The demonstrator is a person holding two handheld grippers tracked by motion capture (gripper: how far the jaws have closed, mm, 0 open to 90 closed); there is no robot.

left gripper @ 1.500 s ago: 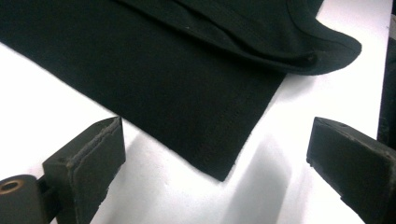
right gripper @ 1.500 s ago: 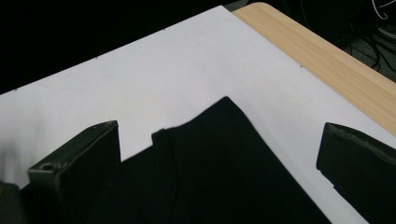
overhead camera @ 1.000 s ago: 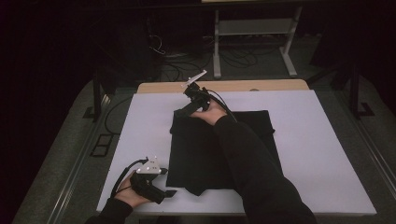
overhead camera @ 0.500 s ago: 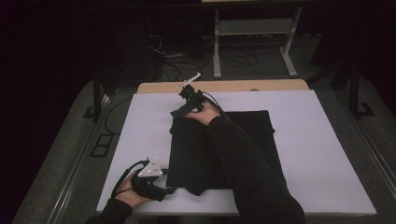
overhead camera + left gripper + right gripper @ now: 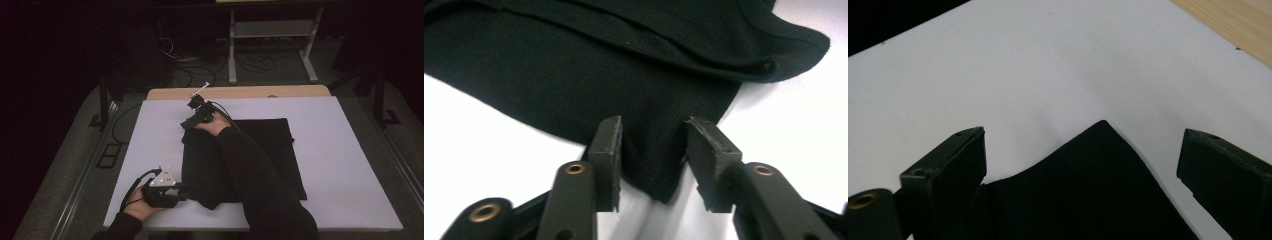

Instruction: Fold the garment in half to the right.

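A person works a black garment [image 5: 240, 160] laid flat on a white-covered bench [image 5: 350, 165], a pair of hand-held tongs at each of two corners on its left side. In the high view the left tongs [image 5: 177, 194] sit at the near left corner of the cloth, close to the bench's front edge, gripped in the person's left hand [image 5: 142, 205], with a grey three-cornered plate on top and a cable looping away to the left. The left gripper view shows a stitched corner of the garment [image 5: 659, 165] lying between the two black jaws, which have just been closing; a gap remains on either side of the cloth and the pads are not yet pressing on it.

The right tongs [image 5: 192, 121] reach across the garment to its far left corner, the person's dark-sleeved right forearm [image 5: 255, 170] lying diagonally over the cloth. In the right gripper view the jaws stand wide apart, having just begun to close, with the pointed corner of the garment [image 5: 1088, 185] between them on the white cover and clear of both pads. A strip of bare wooden benchtop [image 5: 240, 92] shows beyond the white cover's far edge.
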